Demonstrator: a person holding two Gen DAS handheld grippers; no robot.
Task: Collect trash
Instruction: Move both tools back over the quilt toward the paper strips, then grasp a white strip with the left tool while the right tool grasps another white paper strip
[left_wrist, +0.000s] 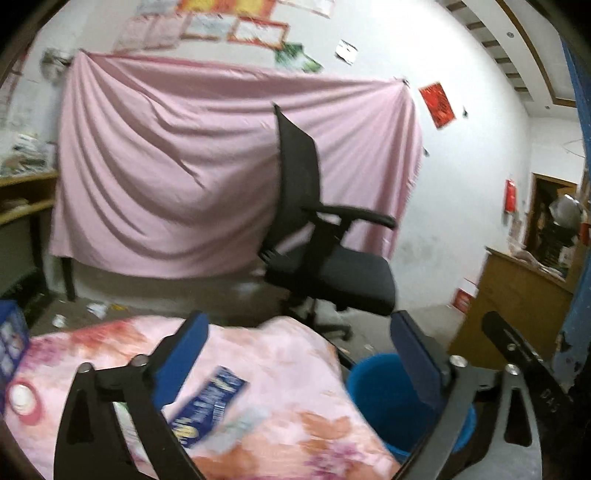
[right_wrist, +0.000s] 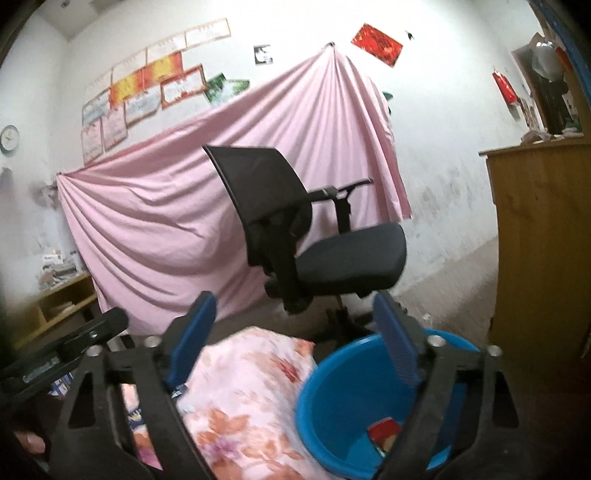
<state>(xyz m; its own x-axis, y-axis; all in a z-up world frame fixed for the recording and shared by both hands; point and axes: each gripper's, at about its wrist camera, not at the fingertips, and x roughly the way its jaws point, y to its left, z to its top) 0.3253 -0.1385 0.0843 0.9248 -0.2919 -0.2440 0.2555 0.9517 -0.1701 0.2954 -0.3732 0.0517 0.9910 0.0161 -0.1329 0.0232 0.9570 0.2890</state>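
Trash pickup, between items: both grippers empty, jaws spread.
Left gripper (left_wrist: 299, 354) hovers over the blue wrapper (left_wrist: 207, 406) on the floral surface (left_wrist: 295, 387); next, descend and pinch it, then carry to blue bucket (right_wrist: 332, 398) beneath right gripper (right_wrist: 295, 332).

An office chair (right_wrist: 317, 236) blocks the floor beyond the blue basin (right_wrist: 354, 398).

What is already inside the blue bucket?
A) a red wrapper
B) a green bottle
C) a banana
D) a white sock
A: the right claw's view looks down into the blue bucket, and a red wrapper lies at its bottom.
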